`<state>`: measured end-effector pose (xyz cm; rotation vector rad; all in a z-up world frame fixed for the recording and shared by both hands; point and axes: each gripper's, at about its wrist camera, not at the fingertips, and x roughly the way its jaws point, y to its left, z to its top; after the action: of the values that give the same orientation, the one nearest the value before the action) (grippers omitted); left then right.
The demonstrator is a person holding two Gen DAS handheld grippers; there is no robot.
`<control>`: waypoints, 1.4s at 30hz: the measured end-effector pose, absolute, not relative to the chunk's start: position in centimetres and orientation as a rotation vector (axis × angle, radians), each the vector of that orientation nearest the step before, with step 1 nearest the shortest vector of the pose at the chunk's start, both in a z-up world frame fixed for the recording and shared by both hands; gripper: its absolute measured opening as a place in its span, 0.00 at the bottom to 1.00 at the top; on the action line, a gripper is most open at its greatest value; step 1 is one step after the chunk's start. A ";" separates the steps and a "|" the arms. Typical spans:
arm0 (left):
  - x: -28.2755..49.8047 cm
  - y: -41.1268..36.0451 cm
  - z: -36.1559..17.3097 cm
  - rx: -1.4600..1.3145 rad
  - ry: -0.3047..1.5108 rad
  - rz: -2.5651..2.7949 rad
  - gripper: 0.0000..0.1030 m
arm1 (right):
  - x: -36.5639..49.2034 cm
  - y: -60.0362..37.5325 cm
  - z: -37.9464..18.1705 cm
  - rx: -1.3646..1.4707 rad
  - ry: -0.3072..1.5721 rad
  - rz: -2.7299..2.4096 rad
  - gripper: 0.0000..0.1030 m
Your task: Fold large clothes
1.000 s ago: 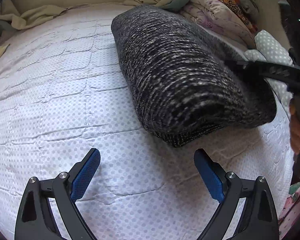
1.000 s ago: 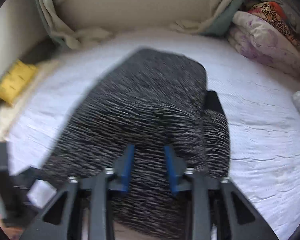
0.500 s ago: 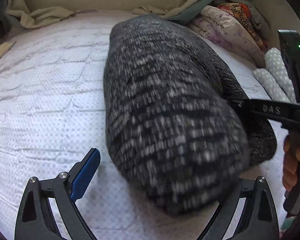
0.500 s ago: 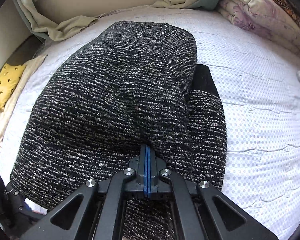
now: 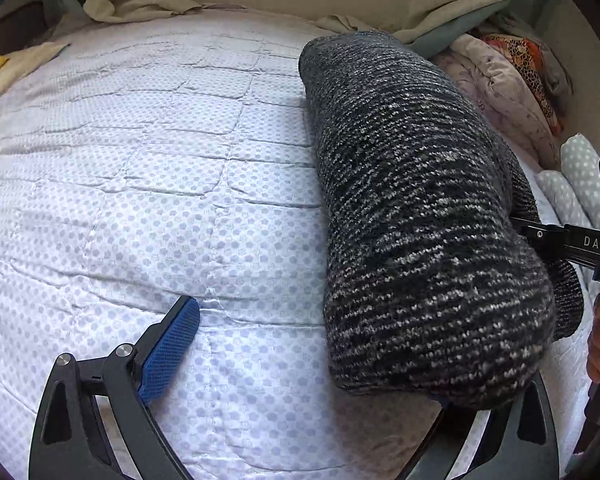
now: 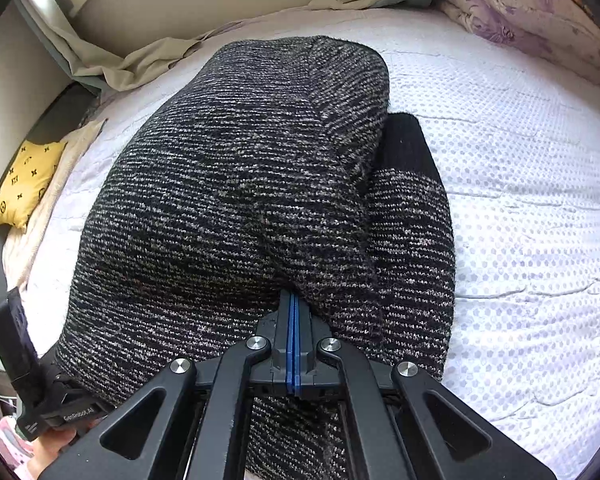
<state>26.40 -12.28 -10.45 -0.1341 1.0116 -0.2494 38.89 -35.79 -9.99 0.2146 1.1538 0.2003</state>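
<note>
Right tongs (image 6: 292, 312) pinched tight on near fold of black-and-grey knit sweater (image 6: 236, 200), bunched on white dotted bedspread (image 6: 520, 200). Left tongs (image 5: 316, 344) spread wide; sweater end overlaps right finger at 4 o'clock. Yellow cushion (image 6: 28, 184) at 9 o'clock.

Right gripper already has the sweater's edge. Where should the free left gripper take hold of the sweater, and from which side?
Probably the near rounded end of the sweater, where it bulges over the bedspread. Bring the left gripper in low from the left; its jaws are open, with one finger clear and the other hidden under the knit. The right gripper is shut on the opposite edge.
</note>
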 end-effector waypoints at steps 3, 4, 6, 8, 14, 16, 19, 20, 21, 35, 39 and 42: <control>26.9 -12.9 -10.4 -0.143 1.023 -0.241 0.99 | 38.5 -36.1 -10.0 0.212 1.146 0.198 0.00; 26.7 -13.1 -10.2 -0.134 1.030 -0.253 0.99 | 38.4 -36.2 -9.9 0.221 1.145 0.198 0.00; 25.9 -13.2 -9.7 -0.114 1.038 -0.269 0.99 | 38.1 -36.1 -9.9 0.233 1.147 0.197 0.00; 24.1 -12.7 -8.9 -0.087 1.039 -0.288 0.97 | 38.1 -36.1 -9.8 0.234 1.147 0.200 0.00; 20.3 -10.5 -3.7 -0.142 0.934 -0.350 0.96 | 38.1 -35.8 -9.6 0.226 1.152 0.193 0.00; 20.8 -10.0 -1.5 -0.166 0.880 -0.346 0.95 | 38.2 -35.6 -9.5 0.227 1.152 0.190 0.00; 22.6 -10.4 -0.3 -0.151 0.858 -0.321 0.91 | 38.3 -35.2 -9.4 0.234 1.150 0.190 0.00; 23.4 -10.6 -0.5 -0.151 0.871 -0.317 0.87 | 38.3 -35.2 -9.4 0.239 1.150 0.191 0.00; 24.3 -11.0 -0.9 -0.148 0.895 -0.312 0.86 | 38.2 -35.3 -9.4 0.244 1.149 0.192 0.00; 26.1 -14.4 -5.8 0.014 0.954 -0.216 0.87 | 37.0 -34.5 -6.7 0.268 1.131 0.214 0.10; 26.4 -14.9 -5.8 0.029 0.947 -0.217 0.87 | 36.4 -30.9 -2.8 0.121 1.004 0.207 0.25; 26.5 -15.0 -5.7 0.031 0.947 -0.215 0.87 | 37.7 -28.0 -1.1 0.064 0.975 0.236 0.25</control>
<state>26.53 -15.03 -5.69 0.0313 0.9475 -0.2152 37.70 -28.01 -1.13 0.0635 0.9752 0.2363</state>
